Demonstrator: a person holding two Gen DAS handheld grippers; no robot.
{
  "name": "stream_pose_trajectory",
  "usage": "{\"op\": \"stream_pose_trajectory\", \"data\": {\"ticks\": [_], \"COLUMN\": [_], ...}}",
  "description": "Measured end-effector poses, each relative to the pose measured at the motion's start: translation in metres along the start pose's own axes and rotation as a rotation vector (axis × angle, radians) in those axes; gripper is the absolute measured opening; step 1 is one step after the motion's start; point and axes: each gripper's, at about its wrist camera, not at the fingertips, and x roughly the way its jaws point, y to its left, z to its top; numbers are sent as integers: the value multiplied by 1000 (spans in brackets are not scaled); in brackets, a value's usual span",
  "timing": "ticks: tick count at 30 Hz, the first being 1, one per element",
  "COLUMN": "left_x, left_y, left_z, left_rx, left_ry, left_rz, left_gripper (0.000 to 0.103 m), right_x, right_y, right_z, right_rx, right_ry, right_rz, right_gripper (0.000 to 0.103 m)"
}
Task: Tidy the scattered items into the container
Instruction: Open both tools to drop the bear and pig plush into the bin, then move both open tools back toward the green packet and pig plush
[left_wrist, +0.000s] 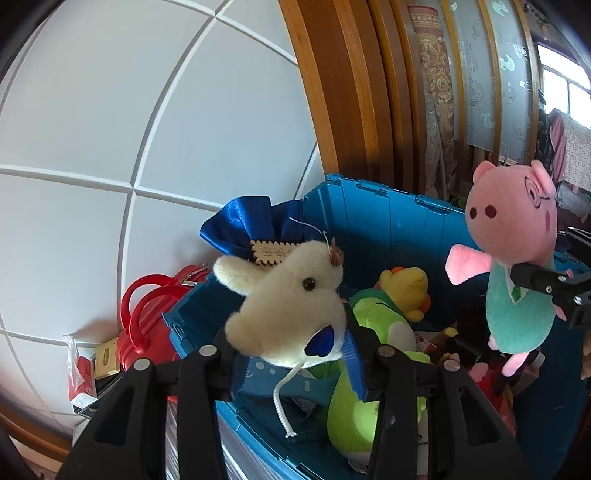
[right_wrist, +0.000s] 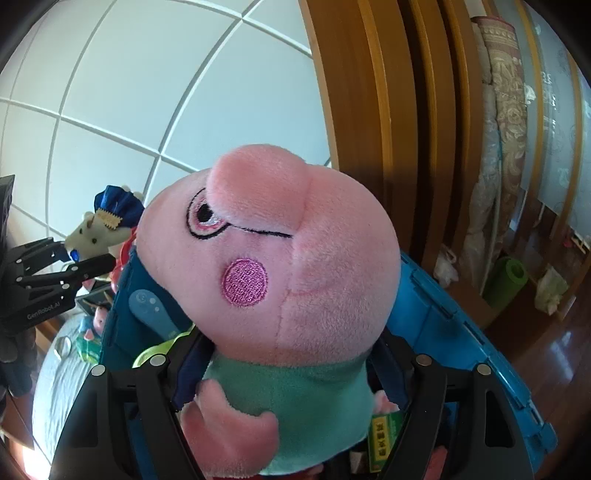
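My left gripper (left_wrist: 291, 358) is shut on a cream plush bear (left_wrist: 291, 306) with a blue satin bow (left_wrist: 243, 229) and holds it above the blue plastic bin (left_wrist: 388, 221). My right gripper (right_wrist: 291, 373) is shut on a pink pig plush in a teal shirt (right_wrist: 280, 266); in the left wrist view the pig (left_wrist: 513, 258) hangs over the bin's right side. In the bin lie a green plush (left_wrist: 369, 325) and a yellow duck plush (left_wrist: 406, 288). The bear also shows in the right wrist view (right_wrist: 96, 230), held by the left gripper (right_wrist: 70, 264).
A red handbag (left_wrist: 147, 317) and small packets (left_wrist: 81, 369) sit left of the bin against the white panelled wall (left_wrist: 110, 147). A wooden door frame (left_wrist: 351, 92) stands behind the bin. A green rolled mat (right_wrist: 506, 284) leans by the frame.
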Motion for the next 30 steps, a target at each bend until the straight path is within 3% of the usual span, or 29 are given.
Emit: {"op": "stream_pose_trajectory", "data": {"ticks": [1,3,18,30], "left_x": [1,2,-12,-39], "left_y": [1,1,13,37], "left_z": [0,-4,-20,-57], "left_rx": [-11,-12,-19,-59], "left_ry": [1,-4,8,24], "left_rz": [1,2,39,62], "left_gripper": [76,90,90,90], "right_x": [0,-2,-9,-29], "right_y": [0,3,13,61], "right_z": [0,0,-12,-27], "right_rx": [0,-4,-2,-50], "right_ry": [-14,-39,-28,-17], "right_rz": [-7,-11,13,58], "right_gripper": [102,103,103,103]}}
